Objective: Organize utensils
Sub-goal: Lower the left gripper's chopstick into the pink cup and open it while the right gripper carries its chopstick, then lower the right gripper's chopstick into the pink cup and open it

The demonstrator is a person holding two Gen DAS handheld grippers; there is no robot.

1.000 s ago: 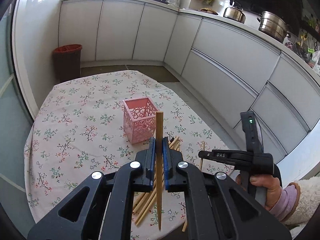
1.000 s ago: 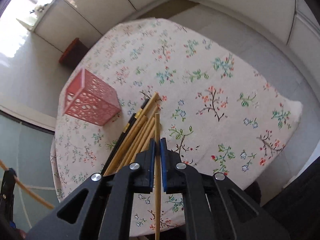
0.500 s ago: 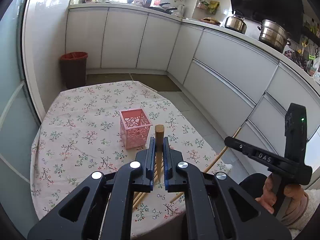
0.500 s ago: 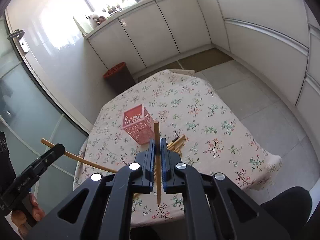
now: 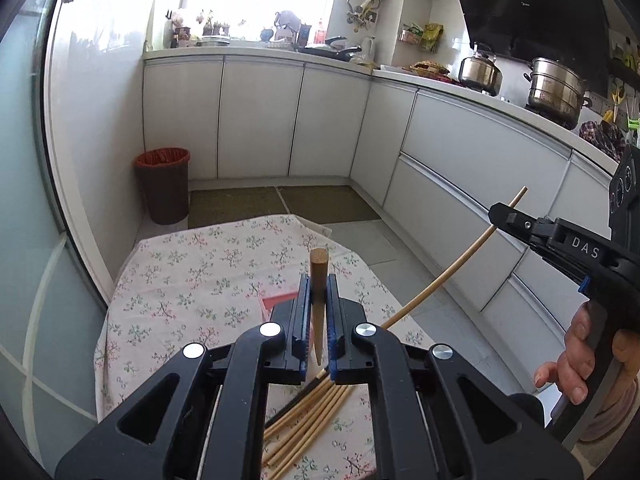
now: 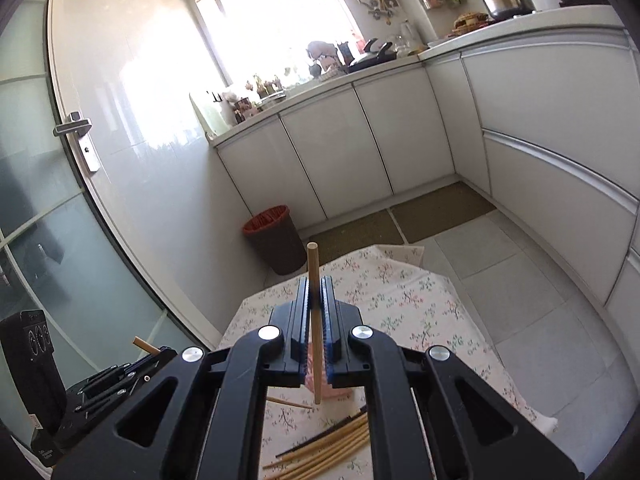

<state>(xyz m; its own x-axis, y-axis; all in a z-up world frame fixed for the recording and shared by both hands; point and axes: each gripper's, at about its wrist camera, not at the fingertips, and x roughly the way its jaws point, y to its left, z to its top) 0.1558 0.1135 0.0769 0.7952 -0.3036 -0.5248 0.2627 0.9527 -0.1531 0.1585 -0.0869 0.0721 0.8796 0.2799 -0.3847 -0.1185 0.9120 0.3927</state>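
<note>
Chopsticks were the items in hand: one was clamped in each gripper, and the remainder lay in a loose heap [image 5: 308, 420] on the flowered tablecloth [image 5: 192, 280] below. The left gripper [image 5: 319, 320] was closed tight on a single chopstick [image 5: 319, 280], thick end up, nearly upright between the blue pads. The right gripper [image 6: 316, 320] was likewise closed on its own chopstick [image 6: 314, 320], which stood near vertical in the right wrist view and appeared long and slanted in the left wrist view. Both were raised well clear of the table.

The pink basket [image 5: 280, 306], the probable destination, was largely hidden behind the jaws in both views; its opening could not be judged.

Risks noted: each stick was held at one narrow point, so it could pivot or slip during lowering. With the basket hidden, a tip might strike the rim, miss, or tip the light container. The two sticks might also collide if brought in together.
</note>
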